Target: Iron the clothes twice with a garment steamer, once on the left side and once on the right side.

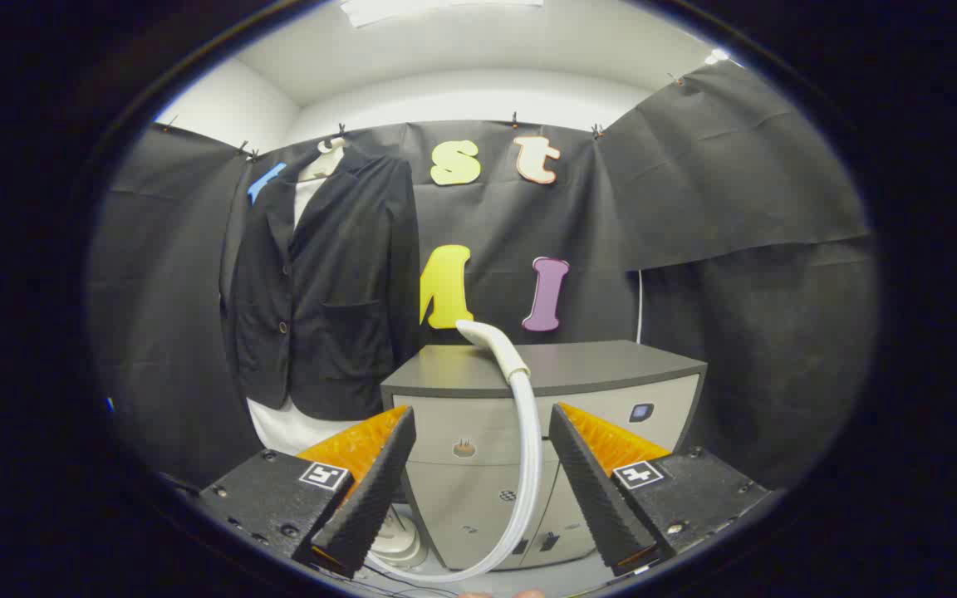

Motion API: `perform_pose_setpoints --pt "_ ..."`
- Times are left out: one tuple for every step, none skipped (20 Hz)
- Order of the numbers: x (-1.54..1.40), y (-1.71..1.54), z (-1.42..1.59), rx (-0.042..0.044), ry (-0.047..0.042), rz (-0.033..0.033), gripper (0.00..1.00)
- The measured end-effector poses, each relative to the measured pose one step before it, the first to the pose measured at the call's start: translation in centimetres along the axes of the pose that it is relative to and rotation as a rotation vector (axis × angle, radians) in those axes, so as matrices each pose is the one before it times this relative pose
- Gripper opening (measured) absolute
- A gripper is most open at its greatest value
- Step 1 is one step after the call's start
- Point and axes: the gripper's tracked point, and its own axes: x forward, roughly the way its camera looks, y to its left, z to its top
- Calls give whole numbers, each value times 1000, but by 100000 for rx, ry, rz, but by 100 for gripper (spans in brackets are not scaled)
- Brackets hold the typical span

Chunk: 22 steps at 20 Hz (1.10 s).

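A black jacket (325, 282) over a white garment hangs on a white hanger (325, 158) against the booth wall, beyond my left finger. The white steamer head (493, 345) lies on top of a grey cabinet (603, 365), straight ahead beyond the fingers. Its white hose (528, 465) drops down the cabinet front and loops toward the floor between my fingers. My gripper (483, 423) is open, with the left finger (370, 490) and right finger (591, 490) spread wide and touching nothing.
The grey cabinet has pale drawer fronts (462, 477) and stands against the back wall, right of the jacket. A white round steamer base (395, 540) sits on the floor at the cabinet's left foot. Black cloth walls close in on both sides.
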Motion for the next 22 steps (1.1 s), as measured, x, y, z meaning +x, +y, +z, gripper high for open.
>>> perform_pose_setpoints --pt "82 84 20 -369 113 -43 100" --pt "69 -66 122 -369 35 -412 100" --pt "-29 -48 29 -182 -159 -531 100" --pt "8 -66 112 41 -43 -579 100" --pt "66 -57 101 403 -35 -342 100" --pt "-111 122 9 378 165 -216 100" --pt "175 -122 -104 253 75 -488 100" --pt "41 4 105 33 20 -506 100" --pt "18 -30 -102 -142 162 -850 100" --pt "117 -68 58 -72 -5 -652 100" --pt "-5 59 56 -29 56 -591 100" --pt "-19 204 -38 -161 71 -320 100" --pt "120 130 57 -294 239 -507 100" --pt "144 49 1 -168 204 -525 100" --pt "191 33 20 -6 497 -538 100" --pt "58 10 -149 118 767 -638 100" --pt "209 77 -40 118 619 -630 100" --pt "161 76 14 178 829 -847 100" --pt "279 65 34 341 758 -431 100" --pt "325 43 68 696 1144 -892 100" --pt "236 -36 -74 1156 1458 -871 100" --pt "352 -8 63 1492 1456 -835 100"
